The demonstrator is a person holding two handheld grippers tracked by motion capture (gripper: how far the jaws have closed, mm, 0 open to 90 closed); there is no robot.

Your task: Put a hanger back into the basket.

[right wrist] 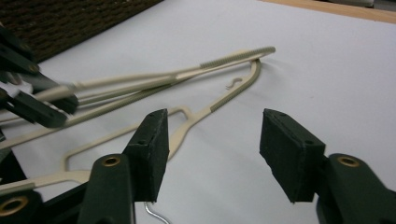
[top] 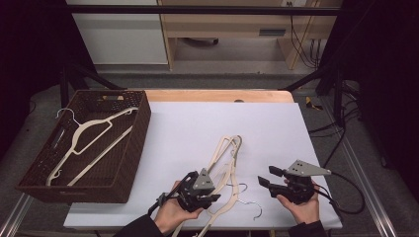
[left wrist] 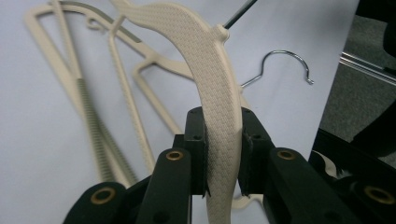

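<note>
White sheeting [top: 207, 123] covers my table. Nearest me, my left gripper [left wrist: 223, 154] is clamped on one cream hanger [left wrist: 212, 79]; my right gripper [right wrist: 212, 144] is spread, holding nothing. Loose hangers [top: 225, 153] lie just beyond. Far left, the basket [top: 133, 148] holds one hanger [top: 91, 140]. I judge sorting barely begun.

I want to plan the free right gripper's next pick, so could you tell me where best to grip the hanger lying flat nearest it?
Probably the flat shoulder arm of that hanger, coming straight down from above with the open right gripper jaws straddling it. The arm is thin, lies flat on the white sheet, and runs clear of the hanger clamped in the left gripper.
</note>
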